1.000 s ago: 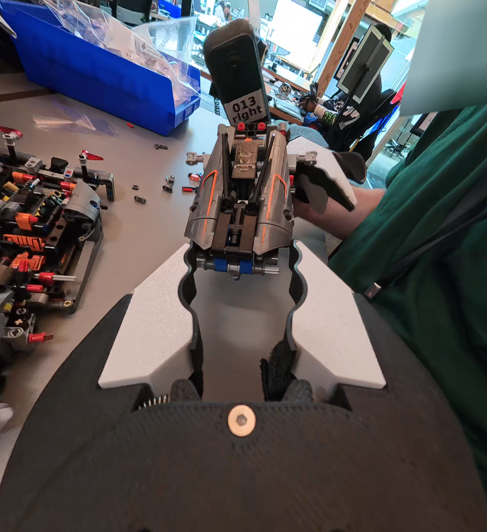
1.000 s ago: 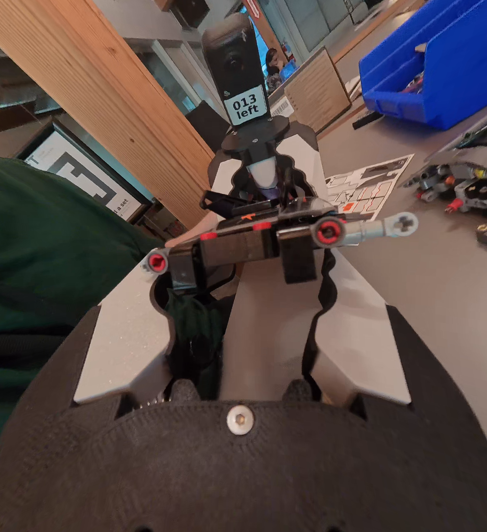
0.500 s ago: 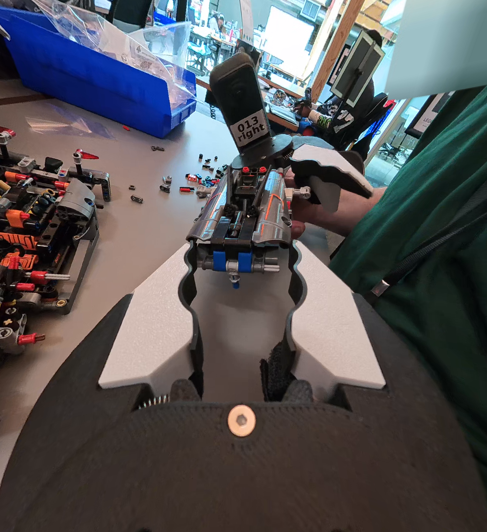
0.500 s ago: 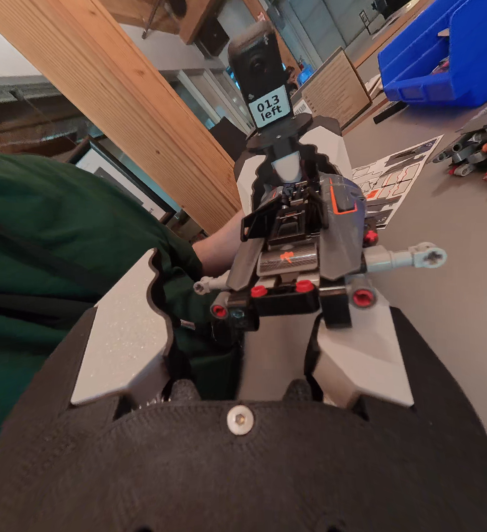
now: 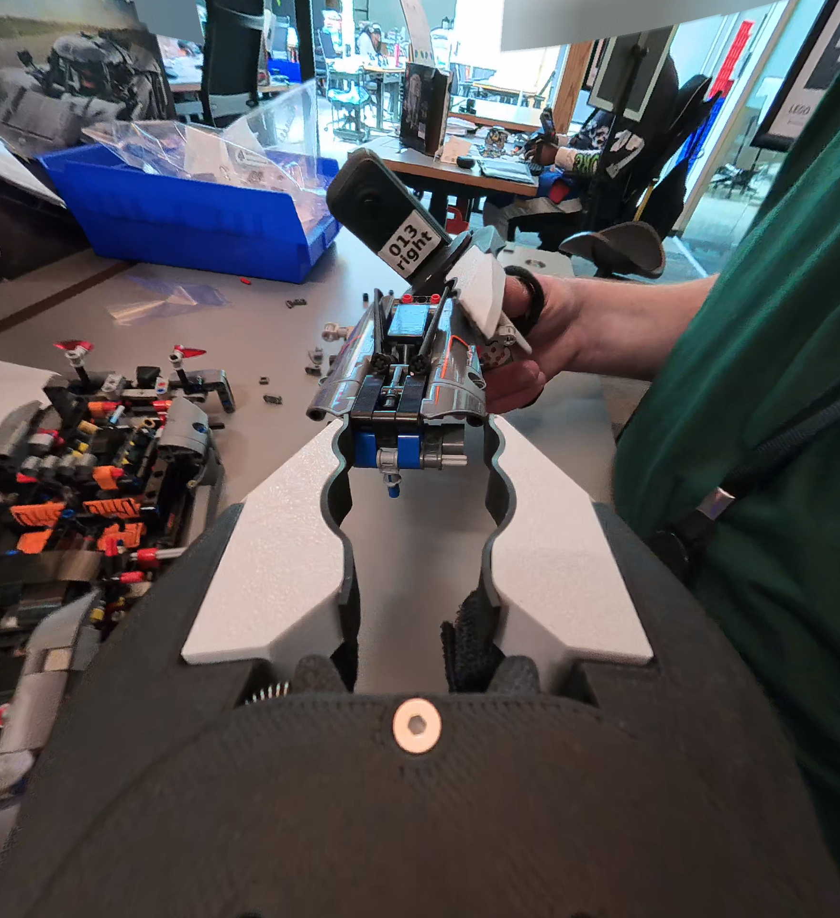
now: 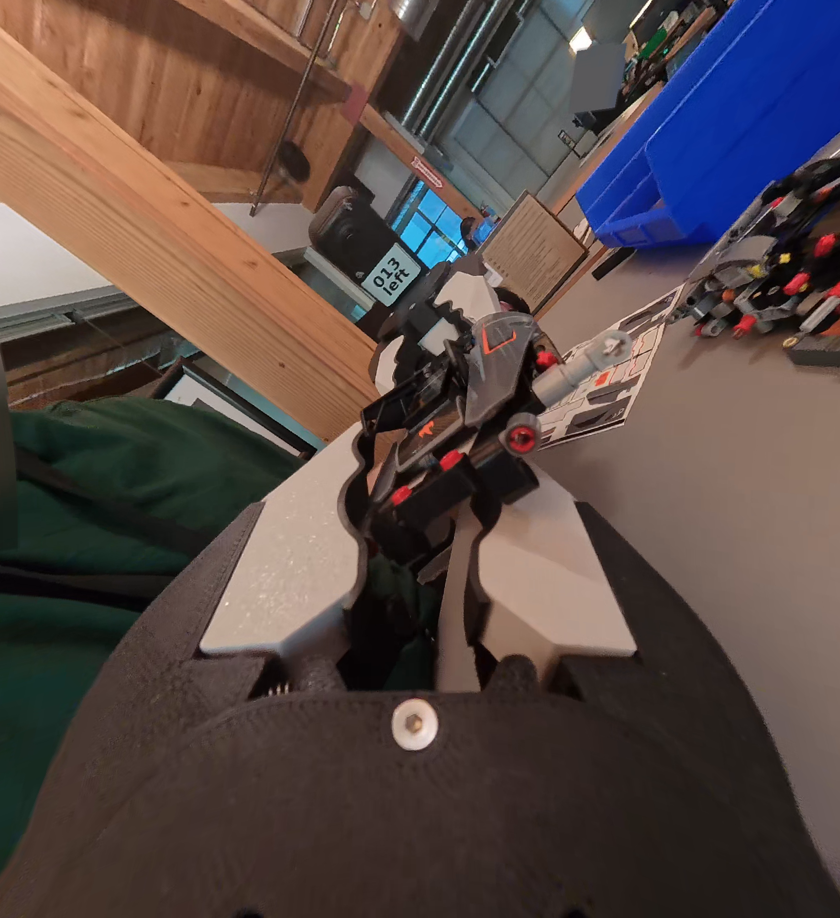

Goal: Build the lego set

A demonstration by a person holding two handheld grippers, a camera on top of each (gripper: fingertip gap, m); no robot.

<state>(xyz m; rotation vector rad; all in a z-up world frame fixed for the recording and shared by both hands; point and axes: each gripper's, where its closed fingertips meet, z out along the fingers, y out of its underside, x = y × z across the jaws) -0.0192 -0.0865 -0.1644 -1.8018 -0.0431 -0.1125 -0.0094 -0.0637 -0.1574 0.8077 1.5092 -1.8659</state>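
Lego sub-assembly (image 5: 398, 397), grey with orange lines and a blue end, hangs above the grey table (image 5: 269, 318), gripped at both ends. The left gripper (image 5: 415, 437) is clamped on its blue end, and the right gripper (image 6: 450, 489) is closed on its black, red-pinned end. To the left, the larger lego build (image 5: 90, 477) lies on the table; behind it stands a blue bin (image 5: 184, 223).
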